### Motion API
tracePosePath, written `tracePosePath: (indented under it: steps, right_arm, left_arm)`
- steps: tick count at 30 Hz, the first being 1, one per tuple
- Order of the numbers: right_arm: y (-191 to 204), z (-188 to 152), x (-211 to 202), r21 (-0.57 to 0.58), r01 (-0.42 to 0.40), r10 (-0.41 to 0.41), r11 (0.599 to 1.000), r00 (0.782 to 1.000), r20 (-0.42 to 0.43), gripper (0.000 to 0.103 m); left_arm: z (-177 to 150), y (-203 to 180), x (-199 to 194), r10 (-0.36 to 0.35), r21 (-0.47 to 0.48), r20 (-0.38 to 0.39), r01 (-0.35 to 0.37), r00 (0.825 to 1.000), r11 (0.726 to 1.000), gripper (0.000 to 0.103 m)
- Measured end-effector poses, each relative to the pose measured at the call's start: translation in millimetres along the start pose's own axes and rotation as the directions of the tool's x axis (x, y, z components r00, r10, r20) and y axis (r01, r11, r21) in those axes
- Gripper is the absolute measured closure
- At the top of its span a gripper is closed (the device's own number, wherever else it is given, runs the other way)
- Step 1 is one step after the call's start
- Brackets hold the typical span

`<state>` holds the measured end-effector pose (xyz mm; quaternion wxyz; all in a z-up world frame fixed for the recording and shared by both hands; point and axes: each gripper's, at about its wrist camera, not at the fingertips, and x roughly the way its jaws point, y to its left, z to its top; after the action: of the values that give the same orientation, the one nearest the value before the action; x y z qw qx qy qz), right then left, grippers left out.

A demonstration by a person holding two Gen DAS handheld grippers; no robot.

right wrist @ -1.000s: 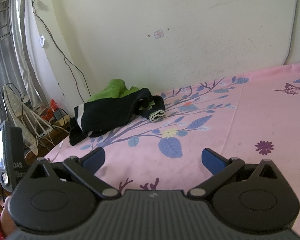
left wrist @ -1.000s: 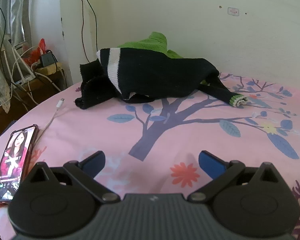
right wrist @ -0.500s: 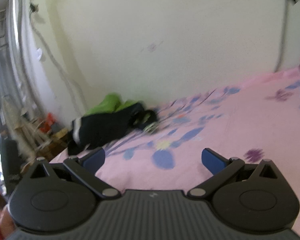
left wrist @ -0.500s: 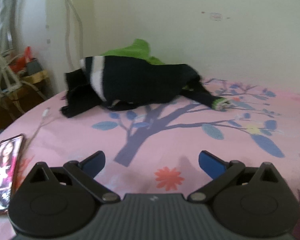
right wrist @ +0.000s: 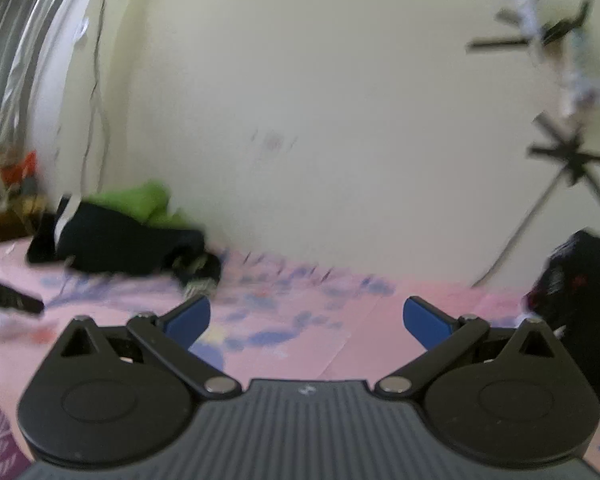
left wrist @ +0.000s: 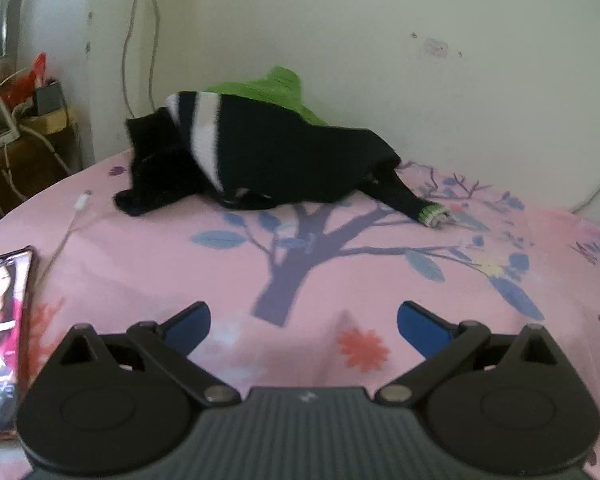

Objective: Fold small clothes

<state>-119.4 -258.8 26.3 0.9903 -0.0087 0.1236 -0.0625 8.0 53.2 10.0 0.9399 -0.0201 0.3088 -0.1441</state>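
My left gripper hangs low over the near part of the pink sheet, jaws spread wide, nothing between the blue pads. Straight ahead and far, well apart from the tips, lies the black sweater, heaped against the wall with green knit showing at the top. Its long axis runs left to right across my line of approach: a dark bunched end at far left, one sleeve trailing right to a green cuff on the sheet. A phone lies at near left, beside a cable. My right gripper is likewise wide open and holds nothing; its view is blurred, and there the sweater sits far left, off its axis. Judgement: the left gripper is nearer and squarely facing the heap, the right better placed for the cuff end. A second dark item at the right gripper's right edge is too blurred to identify.
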Motion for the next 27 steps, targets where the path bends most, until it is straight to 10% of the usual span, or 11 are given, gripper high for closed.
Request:
tracePosePath:
  steps: [3, 5, 9, 11, 15, 18, 19, 20, 27]
  right_arm:
    - [6.0, 16.2, 29.7, 0.038, -0.133, 0.136, 0.990, 0.985, -0.109, 0.017]
    - [22.9, 40.0, 59.1, 0.071, -0.244, 0.253, 0.967, 0.954, -0.164, 0.059]
    - [85.6, 90.5, 131.7, 0.082, -0.421, 0.428, 0.903, 0.877, -0.220, 0.040]
    - [132.8, 112.8, 162.1, 0.055, -0.477, 0.477, 0.877, 0.852, -0.217, 0.009]
    - [217.4, 131.1, 204.8, -0.017, -0.596, 0.579, 0.803, 0.786, -0.217, 0.007]
    - [267.9, 119.0, 228.7, -0.155, -0.559, 0.508, 0.814, 0.816, -0.277, 0.028]
    - [276.4, 113.1, 234.2, -0.208, -0.525, 0.458, 0.826, 0.838, -0.298, 0.068]
    - [275.1, 110.3, 237.2, -0.229, -0.497, 0.425, 0.837, 0.854, -0.300, 0.087]
    - [147.1, 138.3, 189.5, -0.002, -0.434, 0.423, 0.901, 0.880, -0.218, 0.099]
  left_arm:
    - [1.4, 27.6, -13.3, 0.015, -0.032, 0.091, -0.012, 0.996, 0.999, 0.000]
    - [4.0, 42.4, -13.5, 0.057, -0.072, 0.131, -0.047, 0.990, 0.996, 0.000]
    - [6.1, 82.0, -7.2, 0.055, -0.249, 0.177, -0.010, 0.983, 0.969, 0.000]
    - [4.3, 98.5, -4.7, 0.029, -0.324, 0.176, 0.030, 0.984, 0.946, 0.000]
    - [-0.3, 114.9, -4.5, 0.008, -0.398, 0.192, 0.071, 0.981, 0.915, 0.000]
    - [-0.2, 111.1, -5.1, -0.008, -0.379, 0.194, 0.082, 0.981, 0.922, 0.000]
    - [-0.6, 109.6, -6.6, -0.011, -0.373, 0.195, 0.085, 0.981, 0.924, 0.000]
    - [-0.4, 108.3, -7.1, -0.013, -0.369, 0.197, 0.087, 0.980, 0.925, 0.000]
    - [-1.0, 109.0, -5.9, -0.048, -0.370, 0.202, 0.121, 0.978, 0.921, 0.000]
